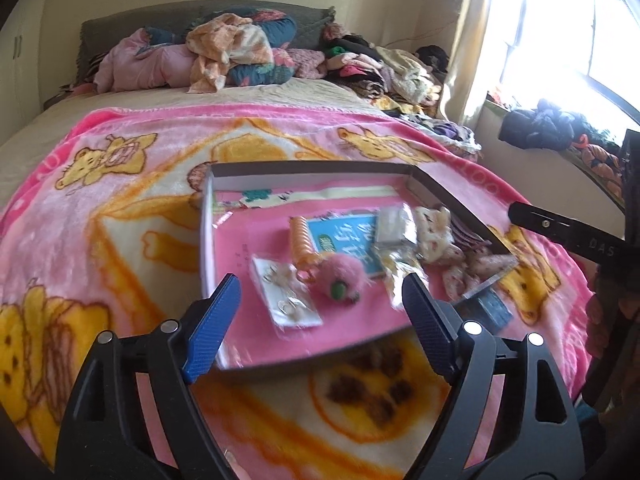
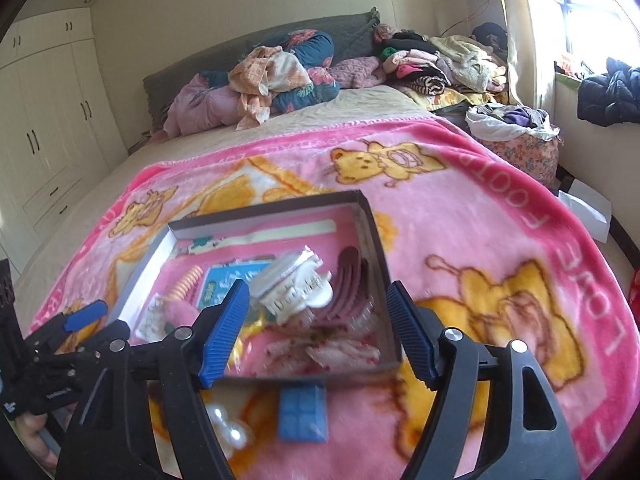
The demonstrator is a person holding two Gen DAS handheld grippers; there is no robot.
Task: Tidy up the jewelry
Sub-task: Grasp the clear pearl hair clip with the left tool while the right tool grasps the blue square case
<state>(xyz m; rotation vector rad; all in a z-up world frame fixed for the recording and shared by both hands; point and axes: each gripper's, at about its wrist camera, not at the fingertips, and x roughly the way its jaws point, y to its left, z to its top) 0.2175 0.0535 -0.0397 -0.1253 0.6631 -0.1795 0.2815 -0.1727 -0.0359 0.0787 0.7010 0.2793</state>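
Observation:
A shallow open box (image 1: 206, 240) (image 2: 376, 240) with a pink lining lies on the pink bear blanket. In it are an earring card (image 1: 288, 296), a pink pom-pom (image 1: 340, 276) (image 2: 182, 312), an orange spiral hair tie (image 1: 301, 244) (image 2: 186, 284), a teal card (image 1: 348, 236) (image 2: 224, 280), a white claw clip (image 2: 294, 284), a maroon comb clip (image 2: 352, 284) and floral bows (image 1: 456, 256) (image 2: 340, 350). My left gripper (image 1: 320, 300) is open and empty over the box's near edge. My right gripper (image 2: 318, 312) is open and empty over the box's near right corner.
A blue tile-like piece (image 2: 302, 412) (image 1: 494, 306) and a pearl piece (image 2: 230, 428) lie on the blanket (image 2: 480, 220) in front of the box. Pillows and clothes pile up (image 1: 224, 52) at the bed's head. Wardrobes (image 2: 48, 128) stand at left, a window (image 1: 568, 32) at right.

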